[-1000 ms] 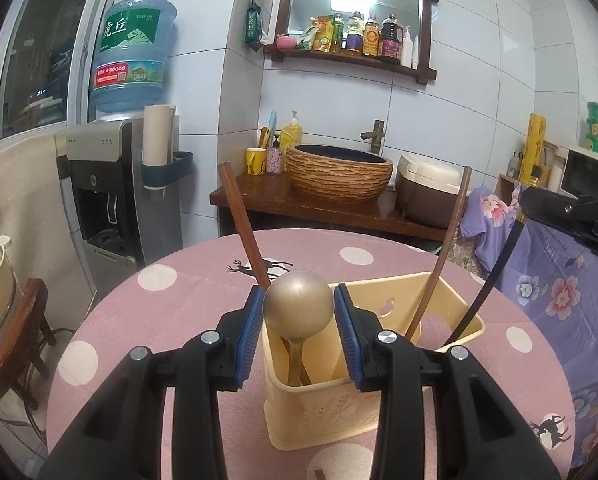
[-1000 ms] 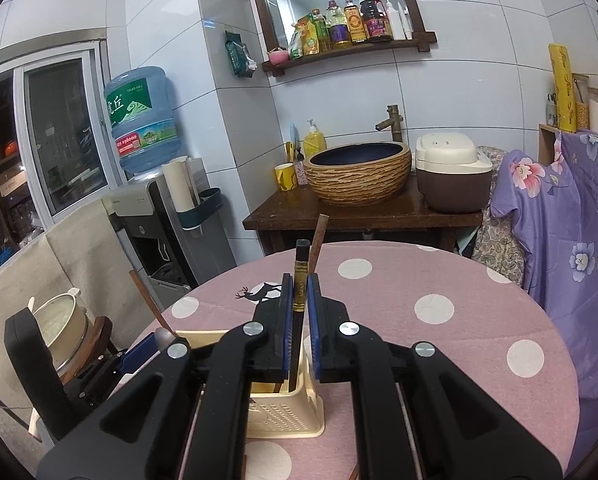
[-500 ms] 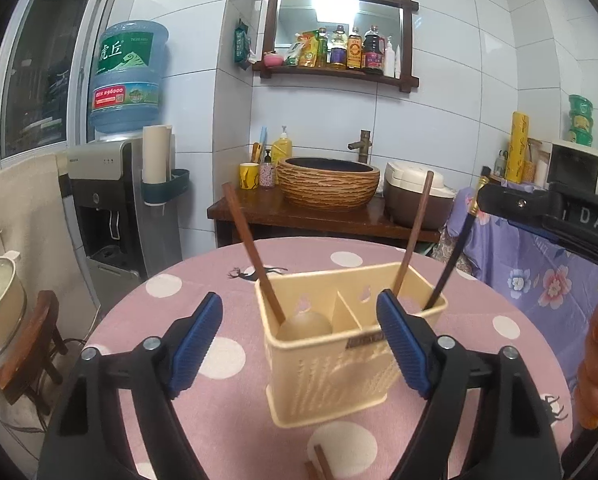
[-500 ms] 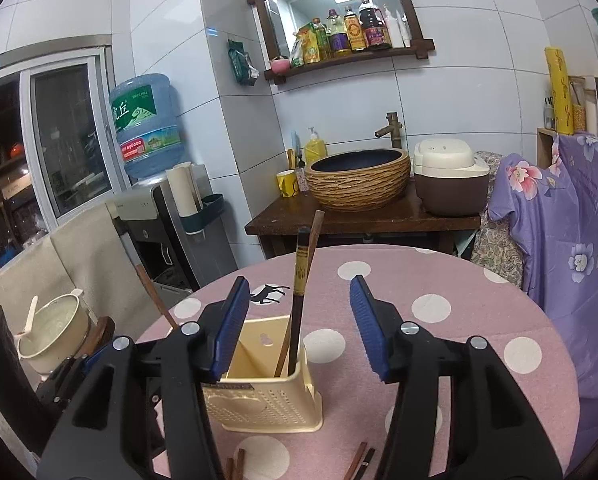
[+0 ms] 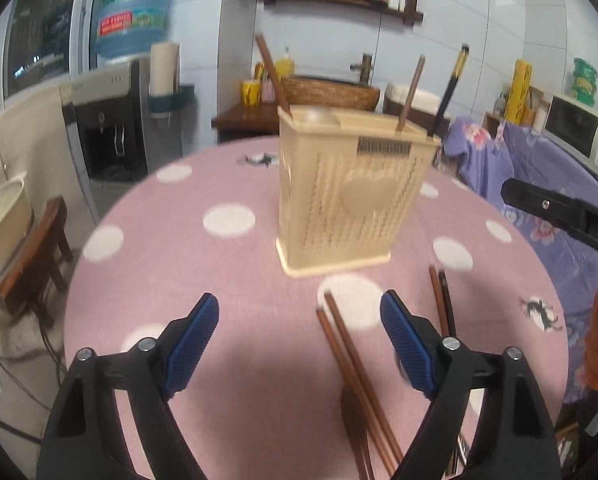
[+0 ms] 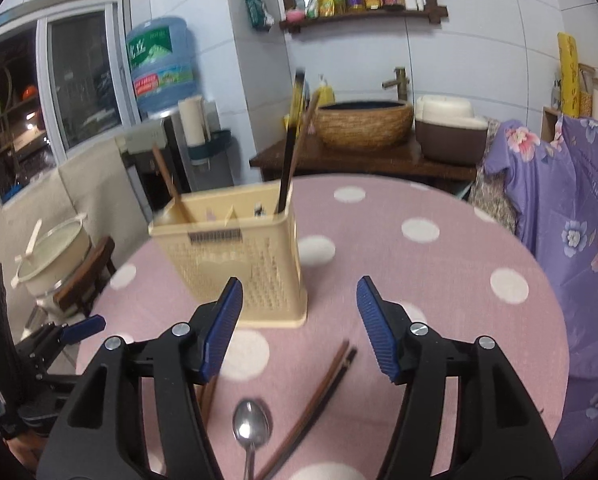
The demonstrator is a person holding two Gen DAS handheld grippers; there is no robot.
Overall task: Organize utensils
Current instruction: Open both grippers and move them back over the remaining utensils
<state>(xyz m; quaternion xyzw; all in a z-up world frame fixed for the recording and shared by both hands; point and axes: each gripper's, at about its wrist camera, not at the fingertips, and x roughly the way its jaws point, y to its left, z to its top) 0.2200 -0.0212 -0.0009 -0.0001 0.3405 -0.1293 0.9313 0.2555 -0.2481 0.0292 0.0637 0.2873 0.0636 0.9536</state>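
Left wrist view: the left tool [image 5: 299,334] hangs spread and empty above a pair of brown chopsticks [image 5: 355,384] lying on the pink dotted bench [image 5: 187,264], just in front of the cream caddy [image 5: 351,196]. Right wrist view: the right tool [image 6: 299,324] is likewise spread with nothing between its pads, over a second chopstick pair [image 6: 319,396] and a steel spoon [image 6: 251,428]. Chopsticks look light, stiff and thin, likely to roll or slip; pinching mid-length, across both sticks, seems safest. The spoon is smooth metal, best taken at the handle. A second ago each tool was at the caddy, the left around a spoon bowl, the right pinching a black stick; both jaws have just been opening, and both tools now sit lower over the loose utensils.
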